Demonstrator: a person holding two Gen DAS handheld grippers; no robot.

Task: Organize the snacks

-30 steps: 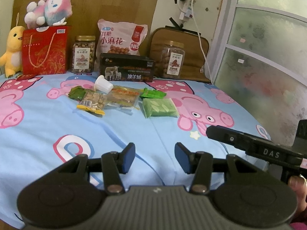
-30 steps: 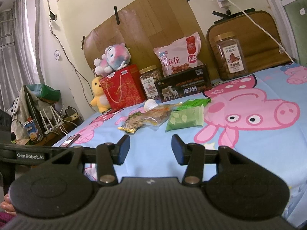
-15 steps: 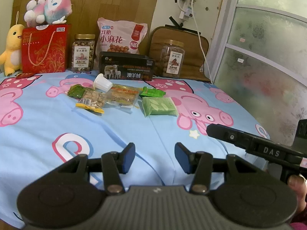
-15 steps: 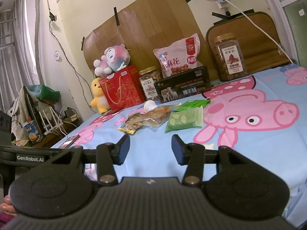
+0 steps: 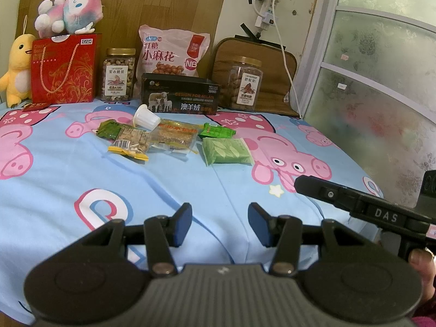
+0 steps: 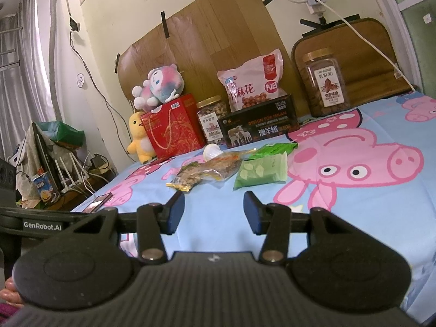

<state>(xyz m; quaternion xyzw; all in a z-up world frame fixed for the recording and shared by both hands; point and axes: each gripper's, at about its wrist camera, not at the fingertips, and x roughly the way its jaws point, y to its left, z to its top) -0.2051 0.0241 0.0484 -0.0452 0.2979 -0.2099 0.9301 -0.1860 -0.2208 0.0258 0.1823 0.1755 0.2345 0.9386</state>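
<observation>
**A:** Why is nothing picked up yet? Both sets of tongs just hang over the near edge of the bed, well short of the snacks.

**B:** Looks like the start to me. The left tongs and the right tongs are both parted with nothing but bedsheet between the pads, so released, empty. My guess is the person is sizing up the pile first.

**A:** Where's the pile relative to the black box?

**B:** Just in front of it. A white cup lies tipped right by the box, then a nut pack touching a clear bar pack, a dark green packet on the far left of those, and two green packs to the right: a small one and a bigger leaf-print one. Loose and overlapping, so that's what I'd say needs sorting.

**A:** And behind the box?

**B:** The tidy row, leaning on the wall: pink bag, a jar to the left, another jar to the right, red gift bag further left (plush toys too).

**A:** Any readable text?

**B:** Box: "DESIGN FOR MILAN", 澳羊绒. Pink bag: 红糖 小麻花, "NB". Tool bodies: "DAS" and "GenRobot.AI". Jar labels too small.
</observation>
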